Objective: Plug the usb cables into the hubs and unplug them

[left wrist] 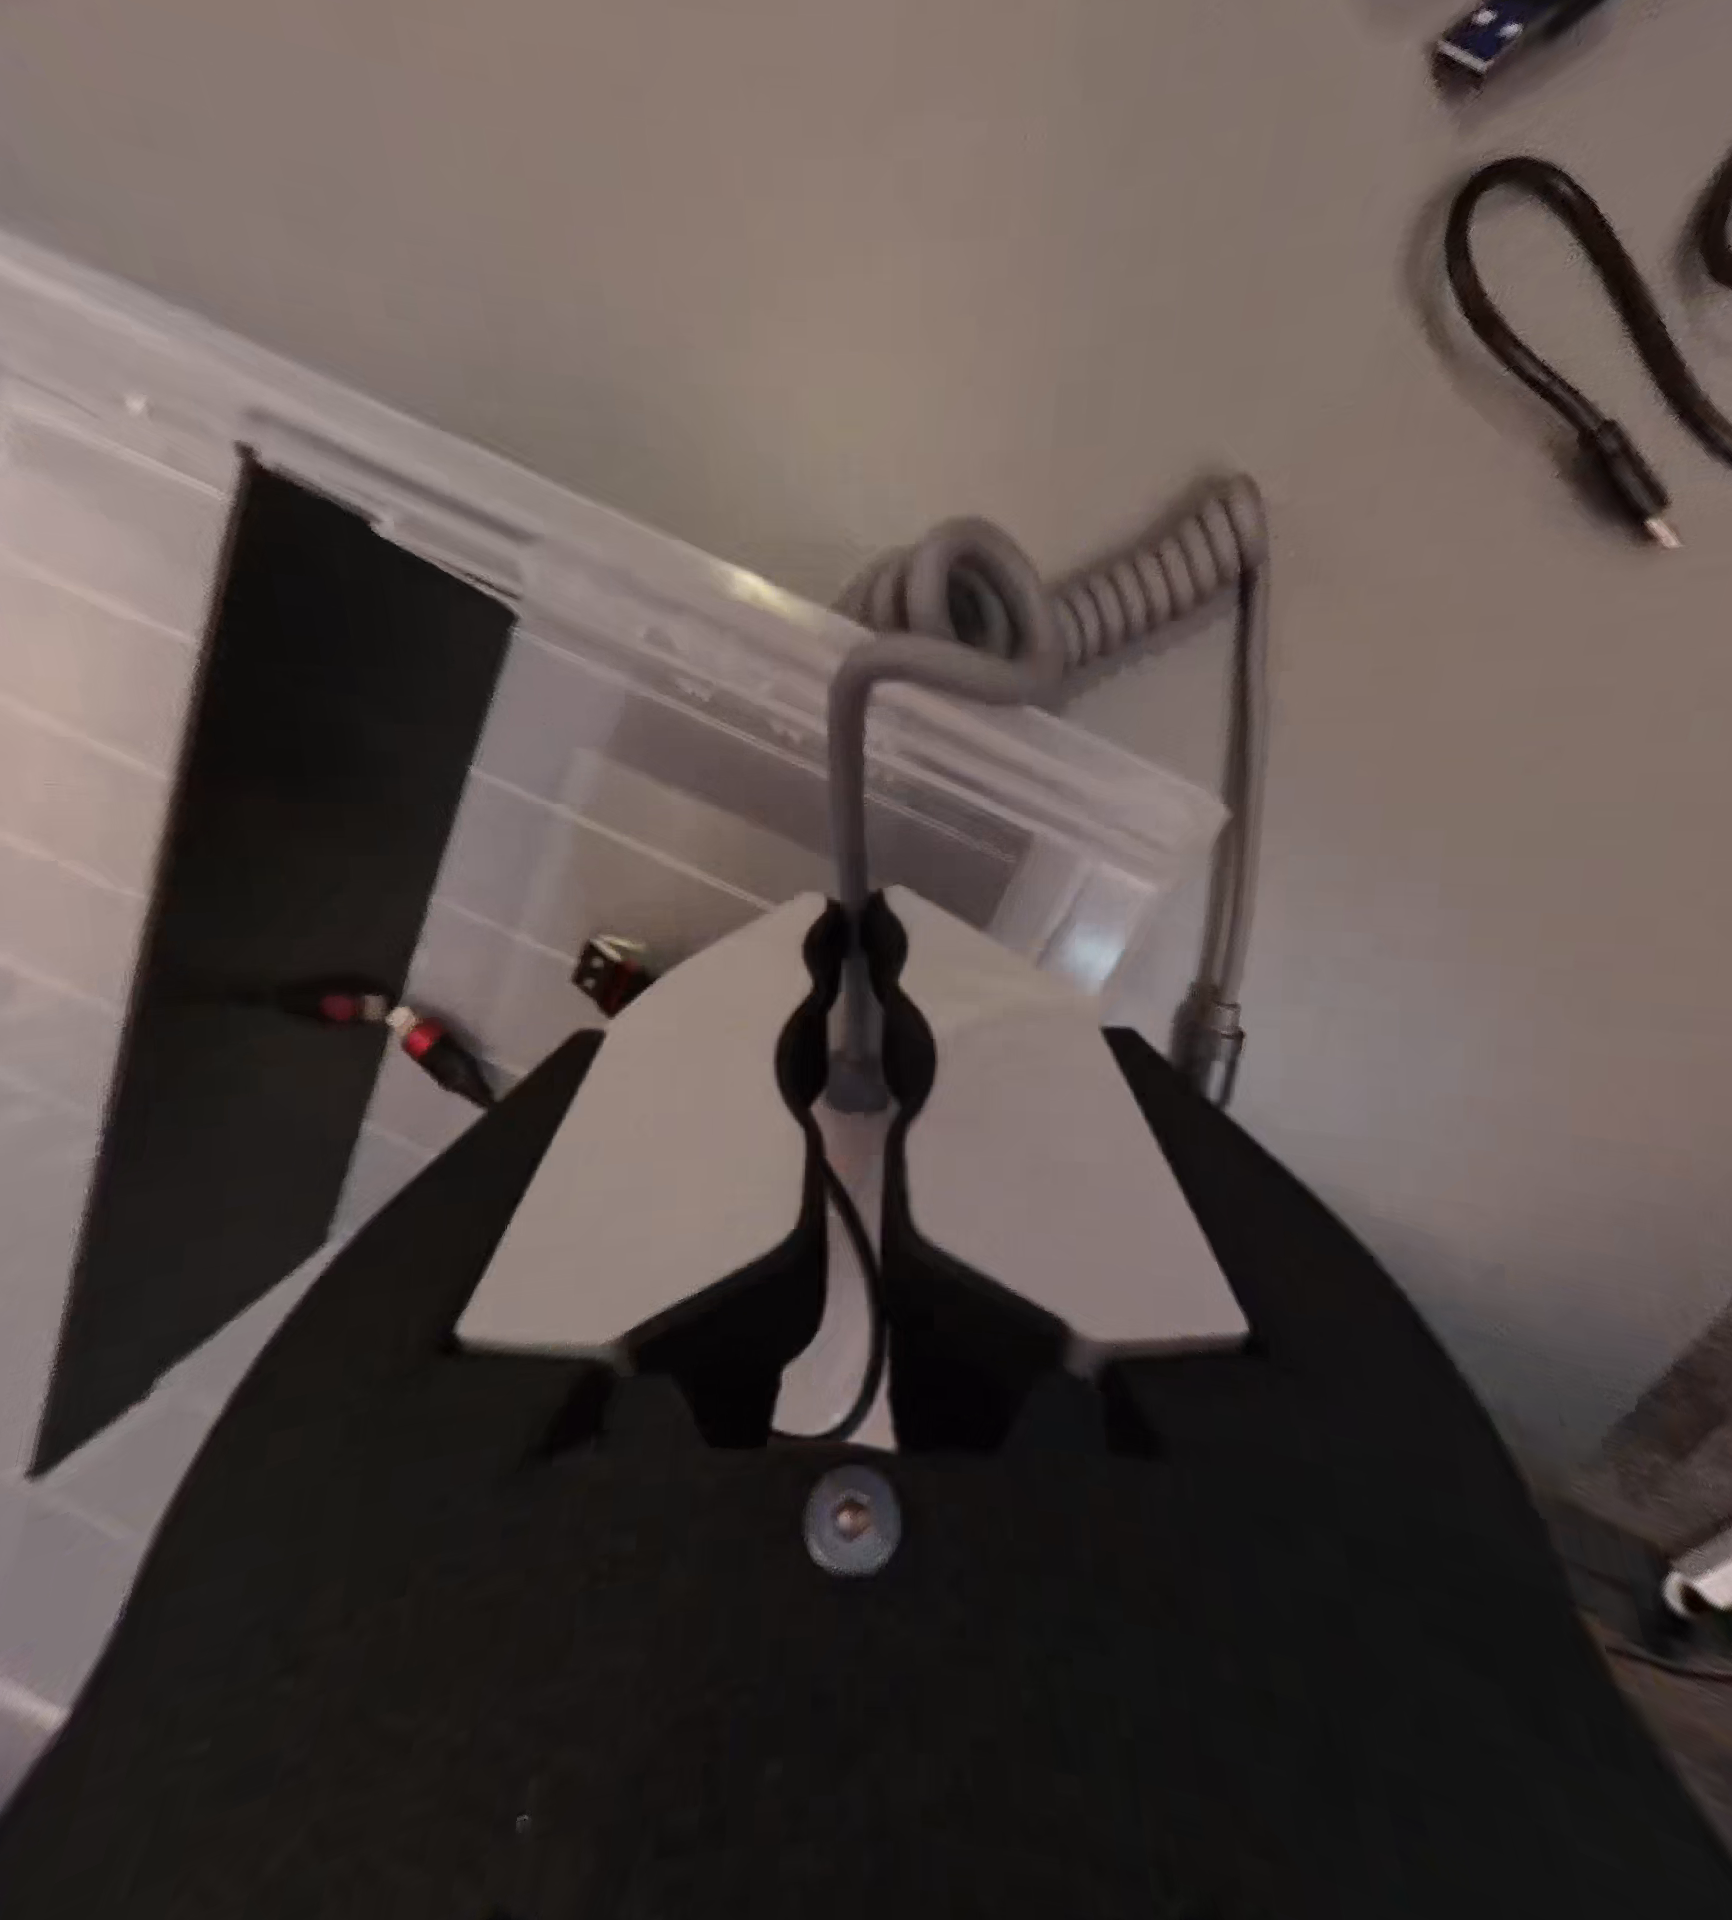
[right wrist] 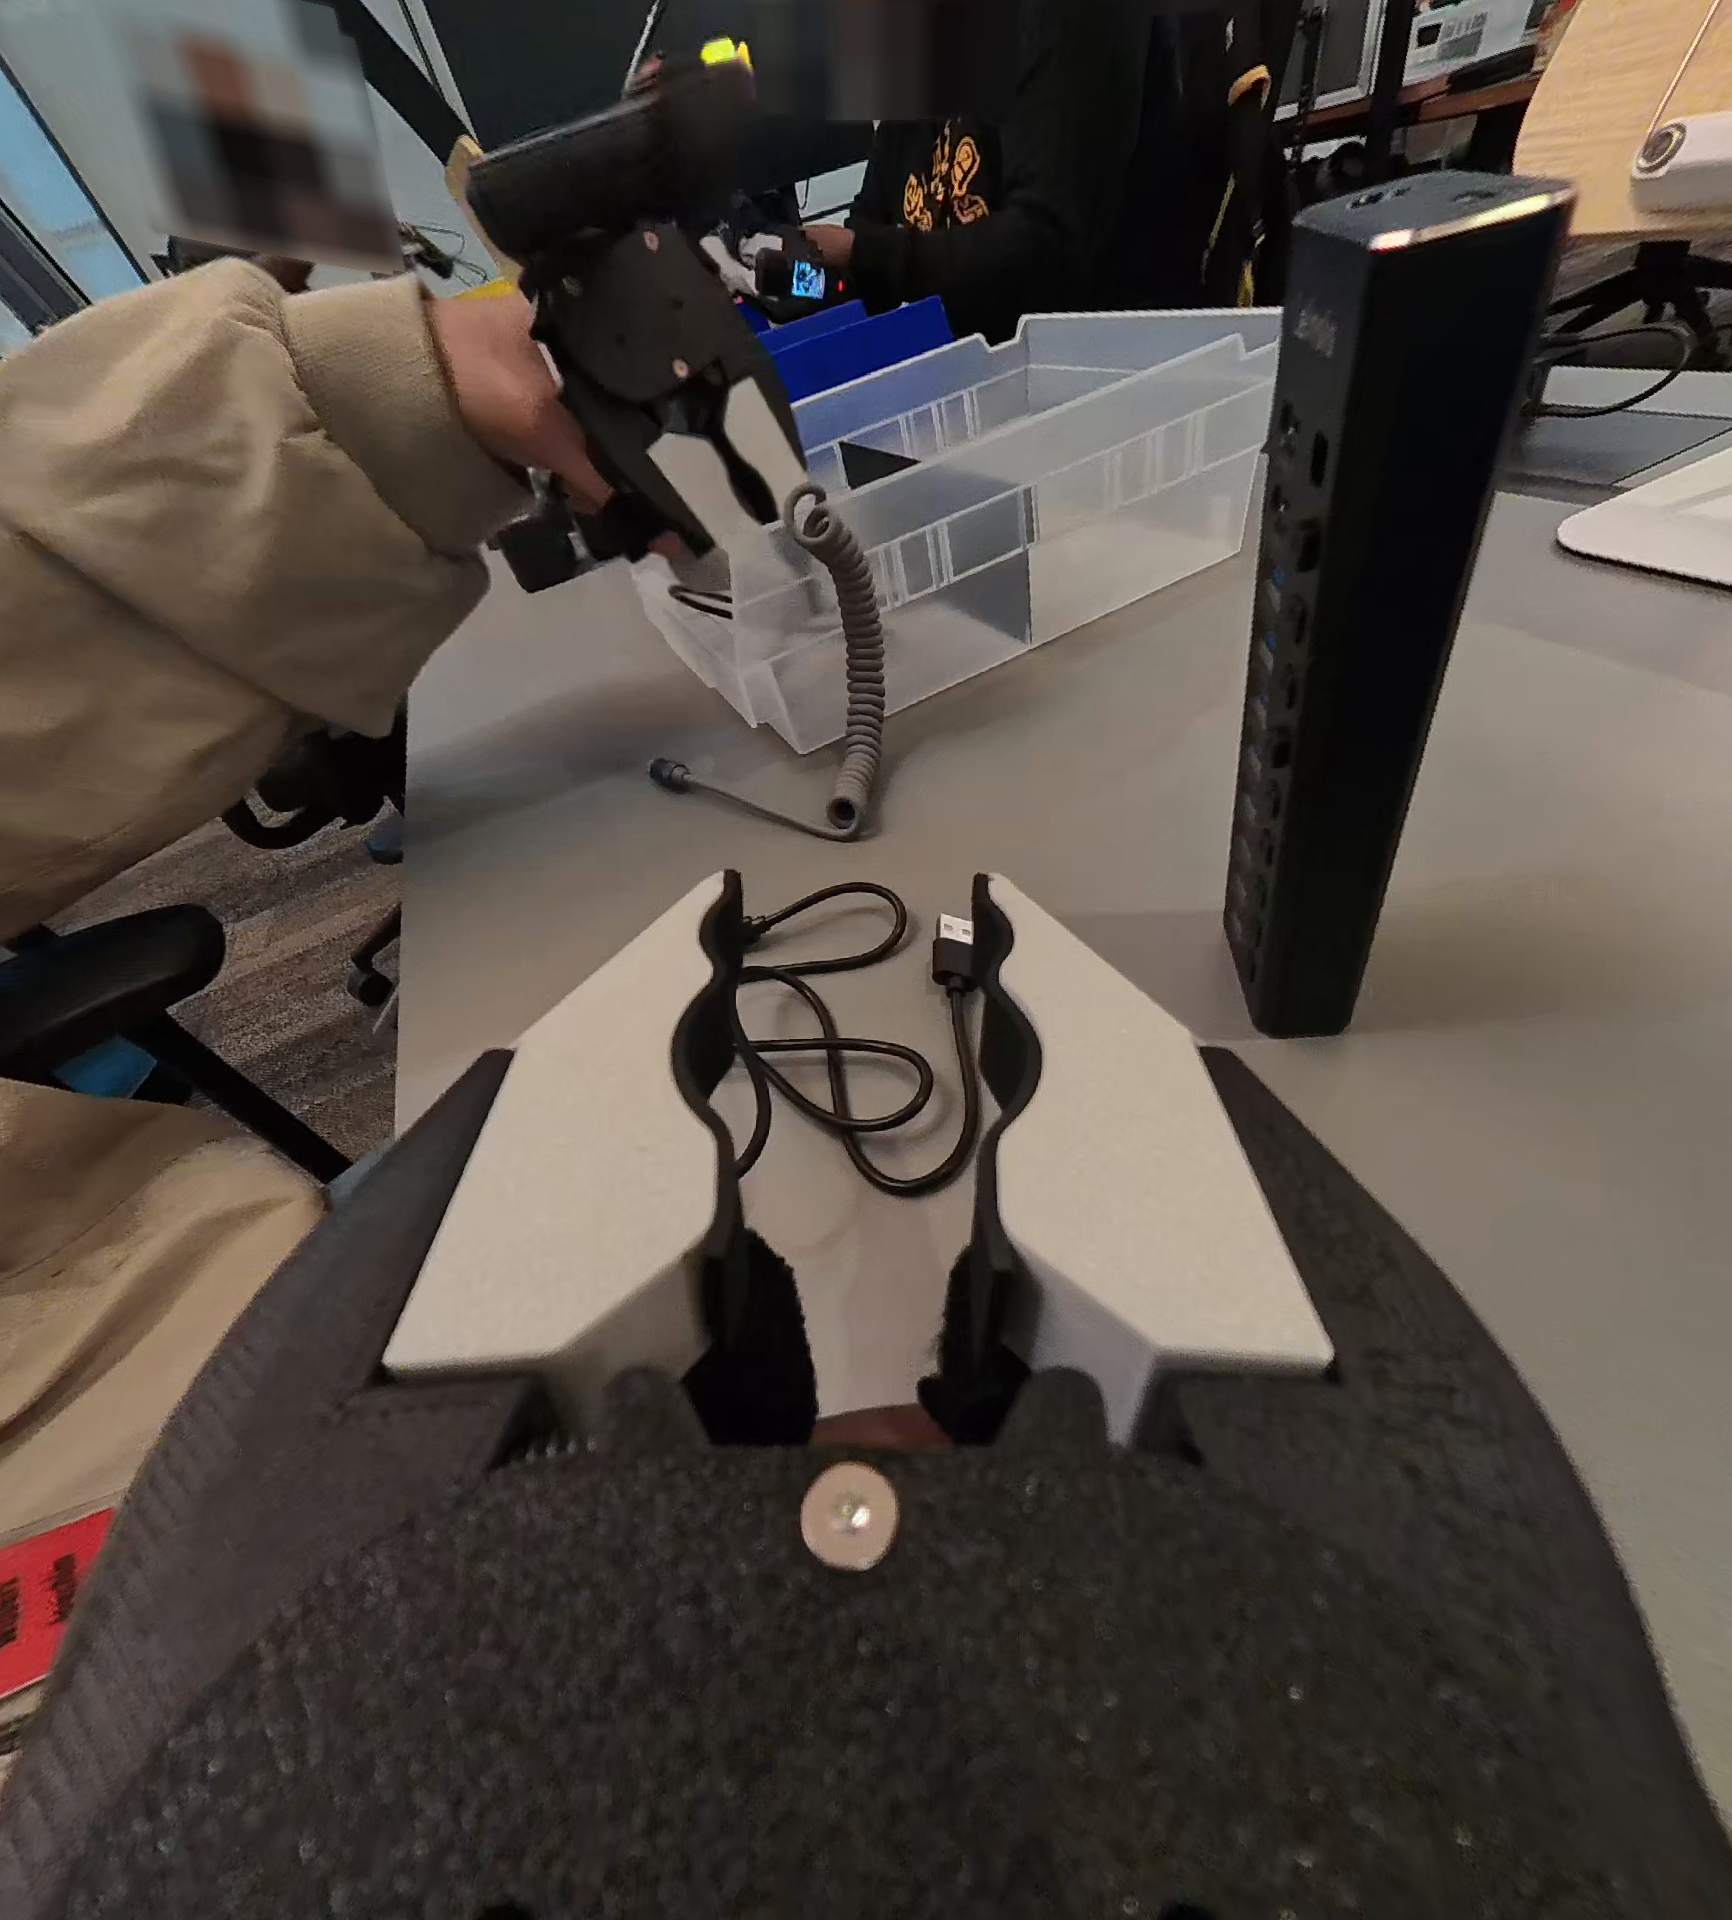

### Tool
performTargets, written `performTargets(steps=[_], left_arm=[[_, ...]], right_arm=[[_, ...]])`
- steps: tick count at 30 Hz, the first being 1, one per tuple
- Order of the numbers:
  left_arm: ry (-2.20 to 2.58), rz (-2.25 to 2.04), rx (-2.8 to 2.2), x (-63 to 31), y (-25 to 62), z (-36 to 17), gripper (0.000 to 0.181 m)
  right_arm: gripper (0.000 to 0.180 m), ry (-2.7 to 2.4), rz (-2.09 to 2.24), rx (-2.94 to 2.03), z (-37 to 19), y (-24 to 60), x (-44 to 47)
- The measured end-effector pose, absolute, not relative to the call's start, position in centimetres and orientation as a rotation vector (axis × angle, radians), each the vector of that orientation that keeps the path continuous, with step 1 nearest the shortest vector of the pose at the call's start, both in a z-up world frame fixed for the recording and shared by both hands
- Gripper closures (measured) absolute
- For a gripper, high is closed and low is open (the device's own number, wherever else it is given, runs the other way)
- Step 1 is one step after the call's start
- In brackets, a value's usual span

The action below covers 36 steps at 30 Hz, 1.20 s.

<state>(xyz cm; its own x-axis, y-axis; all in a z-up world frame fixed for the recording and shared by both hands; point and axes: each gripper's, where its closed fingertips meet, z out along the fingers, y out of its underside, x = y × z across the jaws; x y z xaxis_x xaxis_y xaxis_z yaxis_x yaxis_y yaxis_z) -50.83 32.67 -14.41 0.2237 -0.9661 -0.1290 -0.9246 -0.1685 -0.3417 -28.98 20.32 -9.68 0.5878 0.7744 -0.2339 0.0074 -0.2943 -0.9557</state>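
Grey tabletop (right wrist: 1153, 831): we had the left gripper (left wrist: 854, 914) clamped on the grey coiled cable (right wrist: 862, 665), right gripper (right wrist: 854, 904) fingers apart above the black USB cable (right wrist: 841, 1049), its plug (right wrist: 953, 940) pointing away, USB hub tower (right wrist: 1381, 582) upright to the right.

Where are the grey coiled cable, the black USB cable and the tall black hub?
grey coiled cable (right wrist: 864, 665): right wrist view, mid-coil, hanging section.
black USB cable (right wrist: 841, 1081): right wrist view, its looped middle on the table.
tall black hub (right wrist: 1361, 623): right wrist view, side face.
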Motion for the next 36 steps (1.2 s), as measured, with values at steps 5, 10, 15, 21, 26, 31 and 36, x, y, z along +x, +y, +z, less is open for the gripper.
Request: performTargets(steps=[5, 10, 15, 21, 26, 31, 36], left_arm=[[1.695, 0.033, -1.83, -49.2, 33.5, -7.8, 0.177], [1.849, 0.369, -1.203, -43.7, 27.0, -0.3, 0.177], [1.954, 0.854, -0.601, -38.8, 21.8, -0.7, 0.177], [2.007, 0.968, -0.114, -34.7, 16.8, -4.6, 0.177], [2.053, 0.975, 0.061, -32.6, 14.8, -6.9, 0.177], [2.059, 0.956, 0.134, -31.0, 13.5, -7.9, 0.177], [2.03, 0.948, -0.028, -31.3, 14.5, -7.7, 0.176]], right_arm=[[0.137, -0.623, 0.882, -1.7, -9.2, 20.3, -28.4], [0.136, -0.602, 1.042, -1.584, -5.7, 18.9, -29.2], [0.137, -0.557, 1.345, -1.586, -1.6, 17.9, -30.2], [0.139, -0.381, 1.589, -1.835, -3.4, 18.6, -32.3], [0.14, -0.337, 1.653, -1.869, -5.1, 18.7, -33.8], [0.152, -0.293, 1.628, -1.84, -4.9, 19.6, -33.7], [0.172, -0.331, 1.507, -1.72, -3.6, 20.0, -31.5]])
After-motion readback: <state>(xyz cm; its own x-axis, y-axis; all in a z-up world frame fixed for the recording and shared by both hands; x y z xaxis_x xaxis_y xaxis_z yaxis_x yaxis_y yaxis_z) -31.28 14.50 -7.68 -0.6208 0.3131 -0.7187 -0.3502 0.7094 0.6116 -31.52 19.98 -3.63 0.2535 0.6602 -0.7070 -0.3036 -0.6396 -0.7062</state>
